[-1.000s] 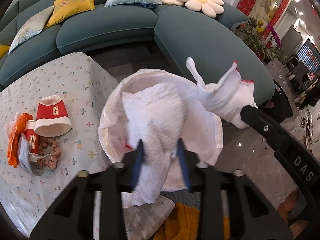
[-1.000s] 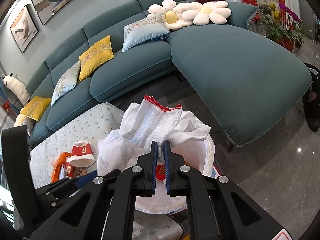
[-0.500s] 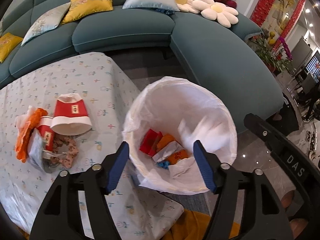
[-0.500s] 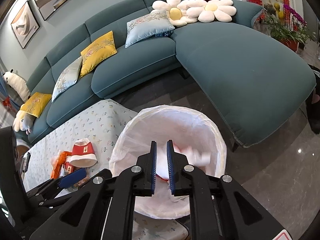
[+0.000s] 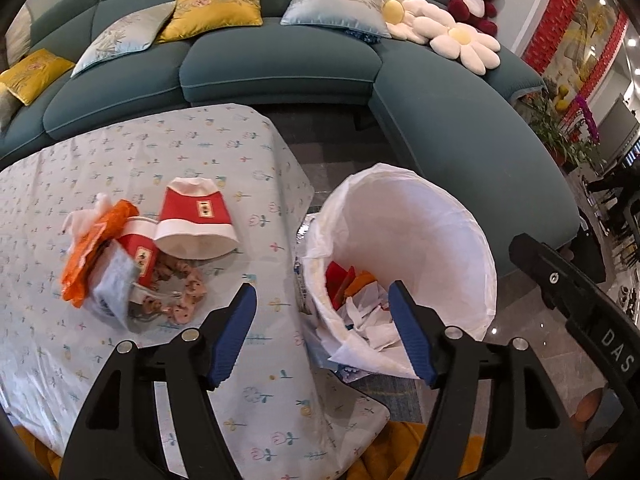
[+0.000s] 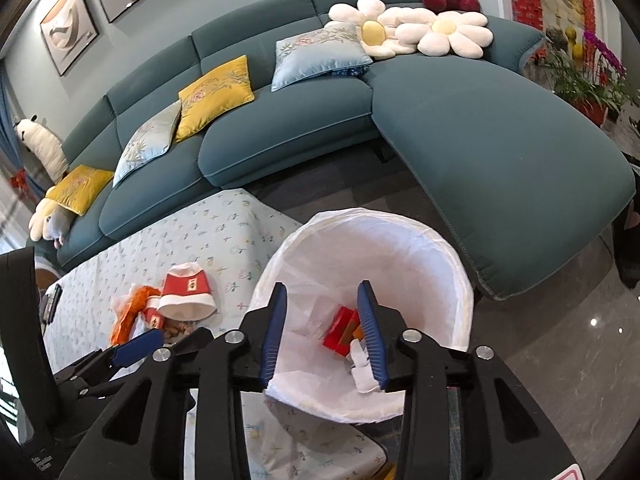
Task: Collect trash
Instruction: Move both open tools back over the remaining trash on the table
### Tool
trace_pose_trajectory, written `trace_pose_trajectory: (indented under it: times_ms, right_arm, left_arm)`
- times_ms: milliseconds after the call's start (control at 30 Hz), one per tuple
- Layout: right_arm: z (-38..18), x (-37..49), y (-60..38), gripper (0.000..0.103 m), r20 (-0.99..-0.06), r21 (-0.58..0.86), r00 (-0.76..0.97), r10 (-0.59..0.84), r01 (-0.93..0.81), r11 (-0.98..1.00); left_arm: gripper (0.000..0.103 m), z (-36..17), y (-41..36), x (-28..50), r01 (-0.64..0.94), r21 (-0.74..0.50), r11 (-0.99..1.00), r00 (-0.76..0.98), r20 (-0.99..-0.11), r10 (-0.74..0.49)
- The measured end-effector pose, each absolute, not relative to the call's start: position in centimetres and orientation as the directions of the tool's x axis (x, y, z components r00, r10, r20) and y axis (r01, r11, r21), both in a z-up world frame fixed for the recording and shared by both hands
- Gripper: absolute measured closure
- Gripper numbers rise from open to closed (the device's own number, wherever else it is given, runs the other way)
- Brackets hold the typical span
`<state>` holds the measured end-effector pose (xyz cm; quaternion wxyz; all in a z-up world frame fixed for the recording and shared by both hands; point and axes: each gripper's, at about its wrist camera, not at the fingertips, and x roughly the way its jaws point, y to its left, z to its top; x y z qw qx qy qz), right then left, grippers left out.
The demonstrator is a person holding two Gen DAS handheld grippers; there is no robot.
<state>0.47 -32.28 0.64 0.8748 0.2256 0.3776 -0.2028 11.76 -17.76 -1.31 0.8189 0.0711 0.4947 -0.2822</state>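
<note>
1. Left wrist view: the left gripper (image 5: 322, 306) hangs with its blue pads spread wide and nothing between them, straddling the gap between the table edge and the lined trash bin (image 5: 476, 232).
2. The remaining trash, a heap (image 5: 136, 268) of orange wrapper, red-and-white paper cups and crumpled bits, lies ahead and to the left of this gripper on the flowered tablecloth (image 5: 200, 148), well apart from the bin.
3. The largest paper cup (image 5: 195, 220) lies on its side, mouth towards the gripper; its long axis runs roughly away from the pads.
4. Right wrist view: the right gripper (image 6: 323, 330) is likewise released and empty, hovering over the bin mouth, with red and white scraps (image 6: 340, 330) below it.
5. The left gripper looks nearer the heap, so I judge it the likelier to reach next, swinging leftward.
6. What lies under the wrapper is hard to make out; possibly a clear bag.
</note>
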Motion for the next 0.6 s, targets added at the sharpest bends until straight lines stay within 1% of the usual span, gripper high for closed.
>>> trace_pose_trajectory:
  times_ms: [67, 233, 600]
  right_arm:
    - [0.8, 0.7, -31.5, 0.065, -0.753, 0.240, 0.633, -0.179, 0.517, 0.822]
    - [1.4, 1.2, -29.4, 0.060, -0.753, 0.230, 0.636, -0.169, 0.495, 0.838]
    - [1.6, 3.0, -24.5, 0.059, -0.768, 0.206, 0.627, -0.131, 0.435, 0.877]
  left_arm:
    - [0.035, -1.1, -16.9, 11.9, 0.518, -0.166, 0.839, 0.359, -0.848, -0.390]
    - [0.035, -0.7, -14.5, 12.4, 0.483, -0.174, 0.858, 0.378, -0.843, -0.383]
    - [0.035, -0.8, -8.2, 13.8, 0.398, -0.175, 0.900, 0.413, -0.842, -0.346]
